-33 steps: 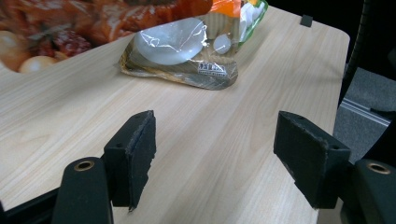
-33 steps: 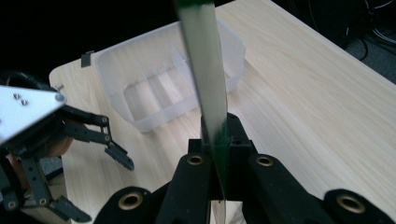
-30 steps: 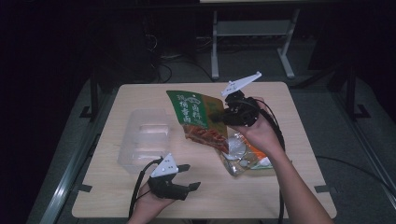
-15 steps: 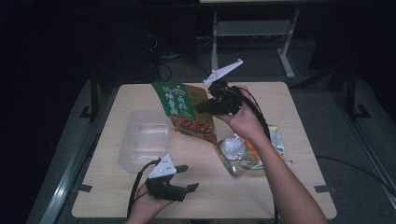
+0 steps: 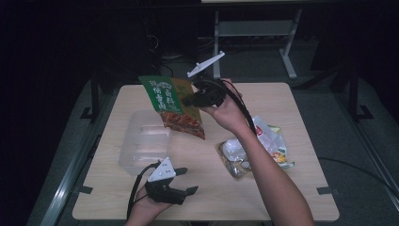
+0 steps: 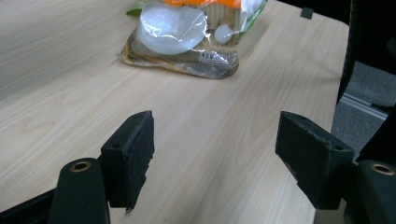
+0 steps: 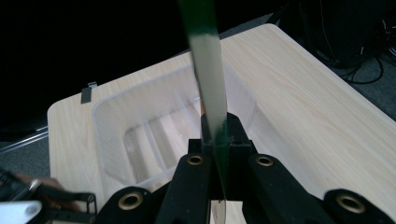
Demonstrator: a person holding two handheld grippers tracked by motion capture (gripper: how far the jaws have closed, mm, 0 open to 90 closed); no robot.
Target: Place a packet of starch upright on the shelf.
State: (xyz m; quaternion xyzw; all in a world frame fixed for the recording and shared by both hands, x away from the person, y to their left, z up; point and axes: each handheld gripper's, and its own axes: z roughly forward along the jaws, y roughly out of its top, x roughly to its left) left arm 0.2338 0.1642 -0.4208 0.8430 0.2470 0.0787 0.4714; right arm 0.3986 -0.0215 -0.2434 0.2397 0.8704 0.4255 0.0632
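Claw work first: my right claw (image 5: 190,100) is pressed together on the green-topped, flat foil snack pouch with the reddish food picture (image 5: 172,105), pinching it by one side edge so it hangs in the air above the worktop (image 5: 282,188). In the right gripper view the pouch (image 7: 208,88) shows edge-on, a thin strip rising straight out from between the pads, with the clear, rectangular plastic bin (image 7: 140,135) lying below and beyond it. My left claw (image 5: 188,181) rests near the front edge of the worktop with its jaws spread wide and nothing between them; in its own view it looks across bare wood toward the heap of crinkled clear and orange snack packets (image 6: 187,37).

As I judge it, the job is packing the snacks into the bin, and it is at an early middle stage. The pouch is lifted and carried most of the way across: it hangs over the bin's far right corner, partly above the open top (image 5: 143,141). The bin looks empty, so nothing is stowed yet. Left to do: bring the pouch fully over the opening, lower it, let go, and then fetch the packets (image 5: 254,153) that lie on the right side of the worktop, well apart from the bin.

The pouch's long axis runs on a slant, green end up and toward the far left, picture end down and toward the near right. Its printed face is turned toward me.
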